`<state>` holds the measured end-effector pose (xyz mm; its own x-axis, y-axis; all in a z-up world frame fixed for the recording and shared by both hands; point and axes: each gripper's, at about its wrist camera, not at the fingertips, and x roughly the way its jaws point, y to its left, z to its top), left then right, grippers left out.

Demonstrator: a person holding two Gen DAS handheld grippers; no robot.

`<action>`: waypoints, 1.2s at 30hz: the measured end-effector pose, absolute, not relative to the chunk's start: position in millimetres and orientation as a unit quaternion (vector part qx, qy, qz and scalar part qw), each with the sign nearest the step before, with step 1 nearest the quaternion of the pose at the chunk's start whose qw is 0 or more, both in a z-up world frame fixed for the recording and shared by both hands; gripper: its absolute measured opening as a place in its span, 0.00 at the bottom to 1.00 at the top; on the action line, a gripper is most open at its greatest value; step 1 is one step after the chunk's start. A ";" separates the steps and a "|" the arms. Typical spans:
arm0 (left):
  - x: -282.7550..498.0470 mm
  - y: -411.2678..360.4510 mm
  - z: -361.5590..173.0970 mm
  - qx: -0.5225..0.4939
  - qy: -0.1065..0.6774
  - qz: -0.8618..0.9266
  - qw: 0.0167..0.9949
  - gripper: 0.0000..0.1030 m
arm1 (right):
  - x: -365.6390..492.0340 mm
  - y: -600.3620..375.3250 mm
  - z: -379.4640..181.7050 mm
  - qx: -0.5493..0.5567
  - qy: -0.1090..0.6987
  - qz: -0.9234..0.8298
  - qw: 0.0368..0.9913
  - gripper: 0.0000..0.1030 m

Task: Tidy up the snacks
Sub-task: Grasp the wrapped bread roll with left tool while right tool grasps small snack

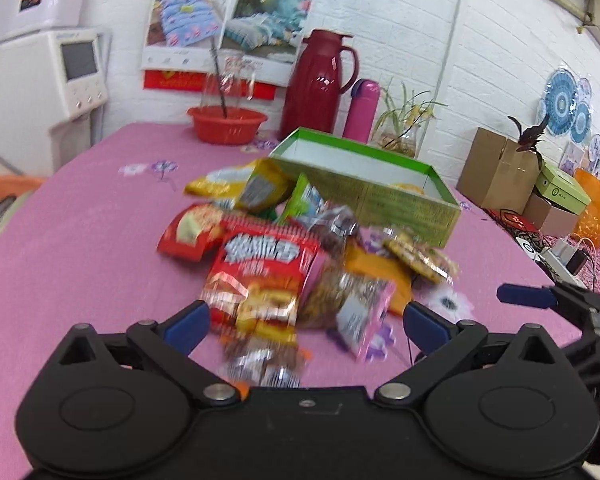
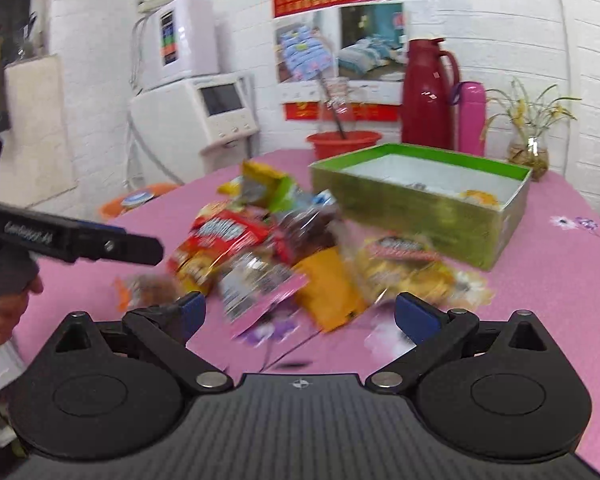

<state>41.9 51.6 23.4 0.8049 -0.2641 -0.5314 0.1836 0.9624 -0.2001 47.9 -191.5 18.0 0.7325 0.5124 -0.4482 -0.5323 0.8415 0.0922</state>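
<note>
Both claws hang spread wide, holding nothing: the left claw (image 1: 306, 322) above the red packet (image 1: 260, 276), the right claw (image 2: 300, 316) near the pink packet (image 2: 256, 284). The snack pile lies on the pink worktop (image 1: 80, 248) beside the green box (image 2: 428, 204).

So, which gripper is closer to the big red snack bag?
Left. The left gripper hovers open right at the red snack bag; the right gripper sits off to its right.
</note>
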 end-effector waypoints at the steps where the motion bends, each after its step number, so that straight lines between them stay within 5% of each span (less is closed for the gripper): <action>1: 37.1 52.9 20.5 -0.076 0.296 -0.122 0.944 1.00 | 40.6 -189.4 15.3 -0.029 0.235 0.283 0.930 1.00; 12: 6.7 12.0 0.3 -0.069 0.319 -0.246 0.912 1.00 | 30.7 -210.2 4.6 -0.041 0.250 0.185 0.950 1.00; 13: 7.1 7.3 -3.1 -0.065 0.326 -0.253 0.908 0.87 | 34.0 -211.3 1.7 -0.036 0.255 0.177 0.950 1.00; 15: 9.8 -0.4 -10.7 -0.060 0.342 -0.258 0.902 0.79 | 41.6 -210.9 -1.8 -0.031 0.262 0.170 0.950 1.00; 21: 16.1 -13.5 -17.7 -0.049 0.347 -0.254 0.901 0.71 | 57.3 -203.6 -9.5 -0.029 0.287 0.171 0.942 1.00; 23: 19.7 -17.1 -19.6 -0.051 0.351 -0.263 0.897 0.51 | 56.4 -204.9 -11.0 -0.033 0.290 0.167 0.942 1.00; 25: 23.9 -21.3 -21.7 -0.049 0.359 -0.270 0.892 0.19 | 53.0 -207.9 -11.5 -0.034 0.288 0.164 0.943 1.00; 26: 25.6 -22.4 -22.9 -0.049 0.362 -0.271 0.890 0.21 | 51.5 -210.0 -11.2 -0.035 0.288 0.162 0.943 1.00; 28: 27.9 -23.9 -24.3 -0.049 0.363 -0.273 0.890 0.21 | 50.6 -213.8 -11.7 -0.039 0.293 0.156 0.942 0.72; 36: 33.4 -24.7 -24.3 -0.047 0.361 -0.267 0.893 0.22 | 52.9 -214.8 -15.2 -0.046 0.298 0.149 0.942 0.72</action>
